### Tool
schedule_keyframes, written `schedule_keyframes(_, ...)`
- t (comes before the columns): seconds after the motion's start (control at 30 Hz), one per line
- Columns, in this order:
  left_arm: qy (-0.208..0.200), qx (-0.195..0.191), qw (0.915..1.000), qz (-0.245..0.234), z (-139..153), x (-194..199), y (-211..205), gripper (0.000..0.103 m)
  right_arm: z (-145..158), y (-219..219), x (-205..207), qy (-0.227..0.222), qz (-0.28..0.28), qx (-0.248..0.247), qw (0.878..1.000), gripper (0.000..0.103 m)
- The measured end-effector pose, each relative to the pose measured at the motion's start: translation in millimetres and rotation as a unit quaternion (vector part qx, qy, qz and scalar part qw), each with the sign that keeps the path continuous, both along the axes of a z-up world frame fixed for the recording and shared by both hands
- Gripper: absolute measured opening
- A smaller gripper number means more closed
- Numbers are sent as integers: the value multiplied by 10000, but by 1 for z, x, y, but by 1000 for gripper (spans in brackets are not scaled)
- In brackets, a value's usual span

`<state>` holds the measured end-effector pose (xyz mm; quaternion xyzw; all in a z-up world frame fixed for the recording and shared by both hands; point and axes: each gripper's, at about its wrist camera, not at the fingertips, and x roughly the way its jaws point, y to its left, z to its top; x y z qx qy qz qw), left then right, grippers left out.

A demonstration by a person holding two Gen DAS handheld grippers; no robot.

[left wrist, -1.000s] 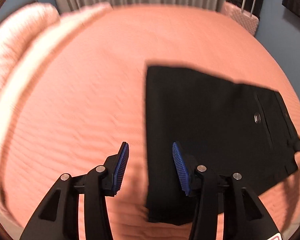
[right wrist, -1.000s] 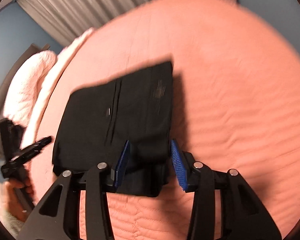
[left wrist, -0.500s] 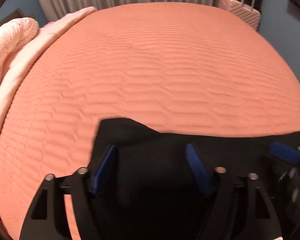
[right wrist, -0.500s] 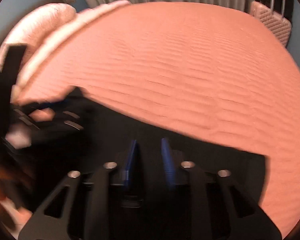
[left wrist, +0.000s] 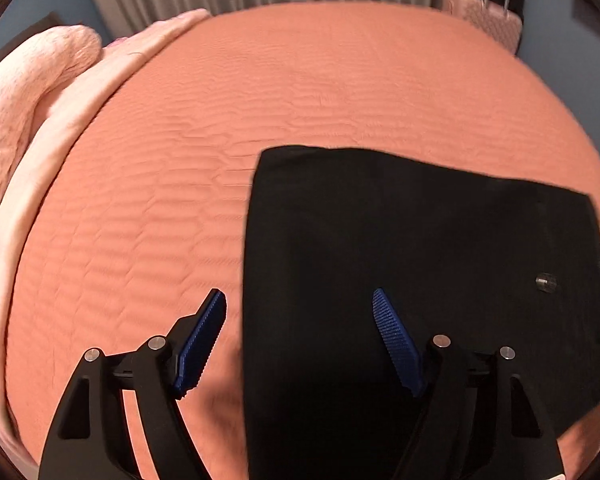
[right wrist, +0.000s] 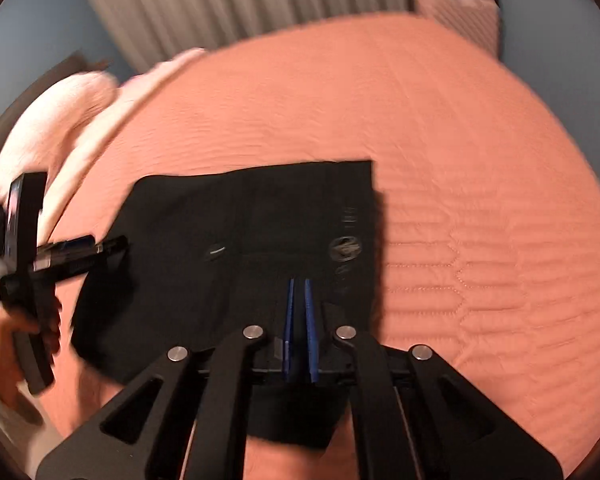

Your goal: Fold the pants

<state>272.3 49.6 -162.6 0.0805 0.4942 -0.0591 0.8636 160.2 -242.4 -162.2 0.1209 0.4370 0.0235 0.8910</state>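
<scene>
Pants: I see the pants (left wrist: 400,264) folded flat on the bed (left wrist: 300,92).
Left hand-held gripper (left wrist: 300,312): wide, just widened then eased, straddling the pants' edge, gripping nothing.
Right hand-held gripper (right wrist: 299,300): just closed, pinching nothing I can see.

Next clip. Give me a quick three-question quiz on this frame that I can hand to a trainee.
1. True or false: the right tongs stand wide open.
2. The pants lie on a bed cover of which colour? A blue, B salmon-orange, C white.
3. What stands beyond the bed's far right corner?
Key: 1 false, they are shut. 2 B. 3 a pink suitcase.
</scene>
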Motion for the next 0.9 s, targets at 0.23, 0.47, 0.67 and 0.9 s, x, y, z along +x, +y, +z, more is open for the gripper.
schedule_keyframes(0.23, 334, 17, 9990, 283, -13, -29, 22, 72, 0, -16, -24, 261, -351, 177, 9989, 8)
schedule_keyframes(0.47, 363, 416, 9985, 14, -28, -33, 1, 79, -36, 11, -5, 608, 360, -93, 9975, 2)
schedule_keyframes(0.67, 69, 175, 9995, 250, -2, -48, 10, 76, 5, 10, -34, 235, 18, -50, 9997, 8)
schedule_keyframes(0.9, 241, 333, 9977, 532, -14, -51, 30, 88, -17, -9, -48, 716, -535, -16, 9960, 8)
